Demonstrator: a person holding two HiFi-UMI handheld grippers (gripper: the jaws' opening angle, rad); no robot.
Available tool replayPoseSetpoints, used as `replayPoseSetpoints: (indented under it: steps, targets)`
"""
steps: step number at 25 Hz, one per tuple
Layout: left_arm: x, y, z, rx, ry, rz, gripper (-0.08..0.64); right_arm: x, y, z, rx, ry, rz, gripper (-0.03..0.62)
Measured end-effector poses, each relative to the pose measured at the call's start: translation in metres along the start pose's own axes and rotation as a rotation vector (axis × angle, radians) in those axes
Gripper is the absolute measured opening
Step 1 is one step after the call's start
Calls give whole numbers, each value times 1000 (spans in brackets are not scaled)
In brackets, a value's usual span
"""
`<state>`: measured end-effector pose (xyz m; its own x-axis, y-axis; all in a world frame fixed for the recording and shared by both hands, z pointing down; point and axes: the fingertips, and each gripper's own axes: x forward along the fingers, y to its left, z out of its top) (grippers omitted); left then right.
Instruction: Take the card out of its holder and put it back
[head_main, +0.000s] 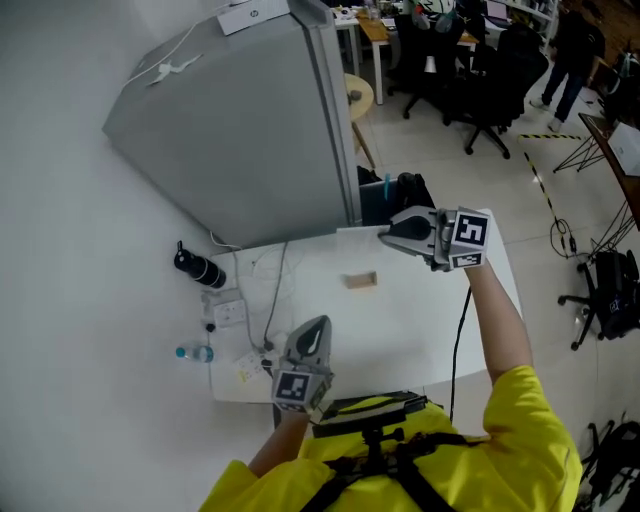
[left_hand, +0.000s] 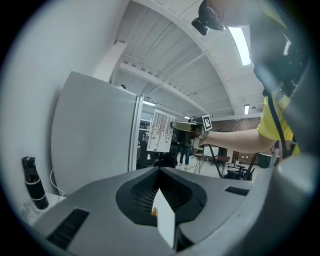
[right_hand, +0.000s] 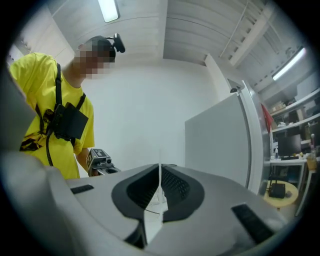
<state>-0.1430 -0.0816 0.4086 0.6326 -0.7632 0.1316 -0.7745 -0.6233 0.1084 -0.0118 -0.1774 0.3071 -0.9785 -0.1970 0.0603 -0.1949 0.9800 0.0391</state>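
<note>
A small tan wooden holder (head_main: 361, 281) lies on the white table (head_main: 420, 330), with no card in it. My right gripper (head_main: 383, 236) hovers just beyond it, shut on a thin white card (right_hand: 160, 159). The card shows edge-on between the jaws and sticks out a little past their tips. My left gripper (head_main: 318, 323) is near the table's front edge, its jaws shut. A white sliver (left_hand: 165, 220) shows in their seam, and I cannot tell what it is. Each gripper view shows the other gripper: the right gripper (left_hand: 186, 126) and the left gripper (right_hand: 102, 163).
A large grey cabinet (head_main: 240, 120) stands behind the table. A black bottle (head_main: 199, 268), a white power strip (head_main: 230, 313) with cables and a small water bottle (head_main: 195, 352) sit along the table's left side. Office chairs (head_main: 490, 80) stand at the back right.
</note>
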Motion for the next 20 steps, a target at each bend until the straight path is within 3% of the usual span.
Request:
replayPoseSetpoints:
  steps: [6,20]
  targets:
    - [-7,-7,13,12,-14,-12,5,-4,14,12,-9,5,-9,20]
    - [-7,-6,12,6,-6,-22,3,3,21,1,16,5,1,20]
